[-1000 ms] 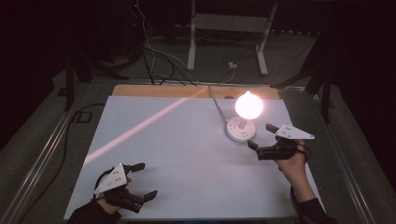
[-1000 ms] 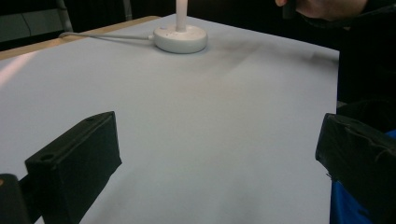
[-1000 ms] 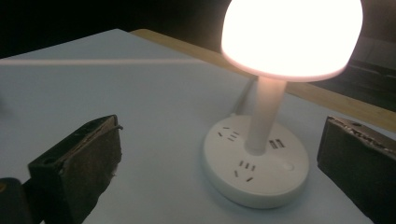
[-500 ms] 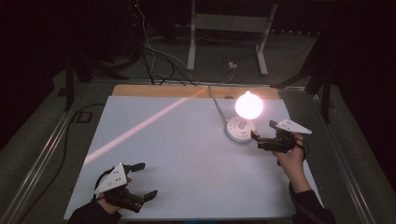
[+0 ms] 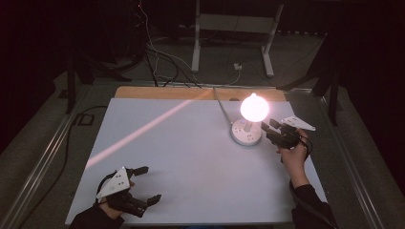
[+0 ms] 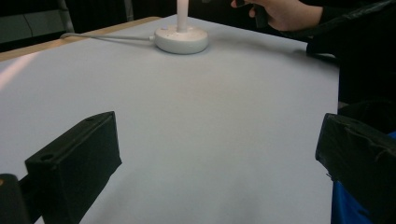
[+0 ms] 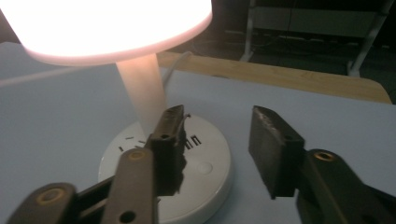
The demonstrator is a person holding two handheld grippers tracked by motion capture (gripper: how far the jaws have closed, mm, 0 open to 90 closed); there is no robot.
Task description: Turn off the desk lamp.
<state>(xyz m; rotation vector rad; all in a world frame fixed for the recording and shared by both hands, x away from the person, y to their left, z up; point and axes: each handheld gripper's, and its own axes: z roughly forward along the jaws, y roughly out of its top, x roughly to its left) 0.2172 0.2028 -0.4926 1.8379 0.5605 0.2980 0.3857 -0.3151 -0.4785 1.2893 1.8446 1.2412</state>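
From the high view, a lit lamp (image 5: 253, 108) is glowing on its round white base (image 5: 246, 132) toward the far right of the white bench (image 5: 191, 157), and a white cord (image 5: 220, 102) is running from the base to the far edge. The right tongs (image 5: 265, 128), held in a hand (image 5: 293, 153), are hanging just beside the base on its right side, their jaws pointing at it and parted by a moderate gap. The left tongs (image 5: 146, 183) are sitting at the near left corner of the bench, well apart from the lamp, with their jaws spread wide and nothing between them. A pale streak of light is lying diagonally across the bench top. In the left gripper view, the two black jaws are standing far apart over bare white bench (image 6: 196, 116), while the lamp base (image 6: 181, 38) with its cord (image 6: 107, 37) is sitting far off and the other hand (image 6: 287, 14) is hovering beyond it. In the right gripper view, the glowing shade (image 7: 107, 25) is spreading overhead, its stem (image 7: 142, 91) is rising from the base (image 7: 205, 172), and the right tongs (image 7: 219, 140) are half open, the left jaw hanging over the base's top face, the right jaw beside its rim over the bench; I cannot tell whether either is touching.
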